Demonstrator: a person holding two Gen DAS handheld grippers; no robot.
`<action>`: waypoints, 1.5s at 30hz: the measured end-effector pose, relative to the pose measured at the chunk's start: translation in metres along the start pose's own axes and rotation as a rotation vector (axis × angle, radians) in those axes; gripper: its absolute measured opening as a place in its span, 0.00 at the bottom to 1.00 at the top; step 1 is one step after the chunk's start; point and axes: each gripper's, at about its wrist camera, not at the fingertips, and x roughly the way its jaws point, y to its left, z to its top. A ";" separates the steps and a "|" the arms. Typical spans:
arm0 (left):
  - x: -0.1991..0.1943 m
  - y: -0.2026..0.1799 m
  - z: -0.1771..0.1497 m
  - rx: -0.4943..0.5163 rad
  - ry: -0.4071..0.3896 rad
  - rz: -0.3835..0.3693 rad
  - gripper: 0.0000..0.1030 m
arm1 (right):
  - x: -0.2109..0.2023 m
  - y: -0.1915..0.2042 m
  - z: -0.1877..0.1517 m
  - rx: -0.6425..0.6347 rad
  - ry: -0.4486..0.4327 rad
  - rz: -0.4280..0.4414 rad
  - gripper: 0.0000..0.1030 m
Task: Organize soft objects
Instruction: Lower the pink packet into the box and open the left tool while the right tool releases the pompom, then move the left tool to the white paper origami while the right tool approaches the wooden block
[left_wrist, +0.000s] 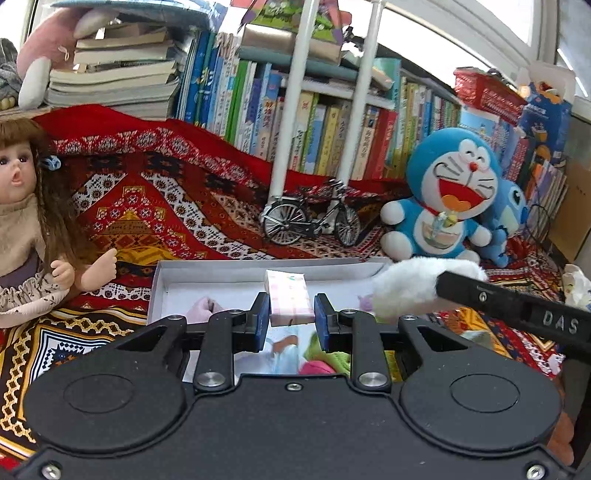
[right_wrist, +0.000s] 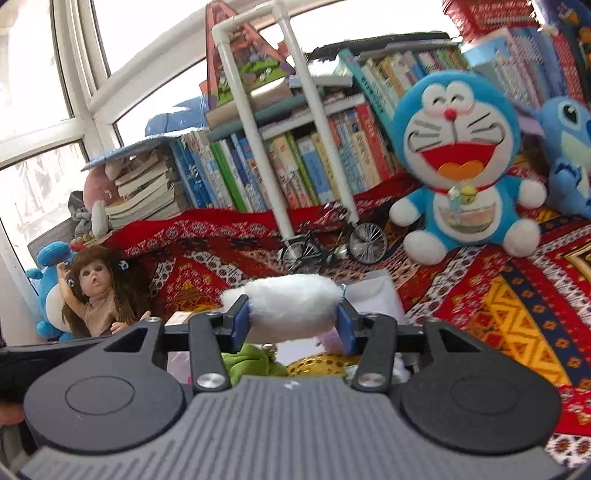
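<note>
The left gripper (left_wrist: 291, 317) clamps one small pink-checked tissue pack (left_wrist: 288, 300) above the shallow white cardboard box (left_wrist: 236, 271); the right gripper (right_wrist: 291, 321), its black finger embossed "DAS", squeezes one fluffy white plush piece (right_wrist: 290, 308) over the box's right end; both angle slightly downward; beyond stand one miniature black bicycle (left_wrist: 312, 218), one blue-and-white cat plush (left_wrist: 448, 195) and one long-haired doll (left_wrist: 26, 221).

**Two wrist views, low over the rug**

Left wrist: looks forward and slightly down past its gripper (left_wrist: 291, 317) over the box (left_wrist: 162, 291), close. Right wrist: same heading, tilted. Shared: blue plush (left_wrist: 448, 195) (right_wrist: 458, 166), bicycle (left_wrist: 310, 221) (right_wrist: 332, 245), doll (left_wrist: 22, 221) (right_wrist: 98, 291), books (left_wrist: 325, 129) (right_wrist: 295, 166).
</note>
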 end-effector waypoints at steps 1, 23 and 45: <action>0.005 0.002 0.001 -0.007 0.009 0.005 0.24 | 0.005 0.001 -0.002 -0.002 0.008 -0.004 0.51; 0.041 0.004 -0.015 0.028 0.087 0.045 0.24 | 0.049 0.002 -0.025 -0.027 0.125 -0.060 0.55; -0.025 -0.010 -0.030 0.104 -0.005 0.049 0.53 | -0.004 0.014 -0.036 -0.088 0.084 -0.027 0.70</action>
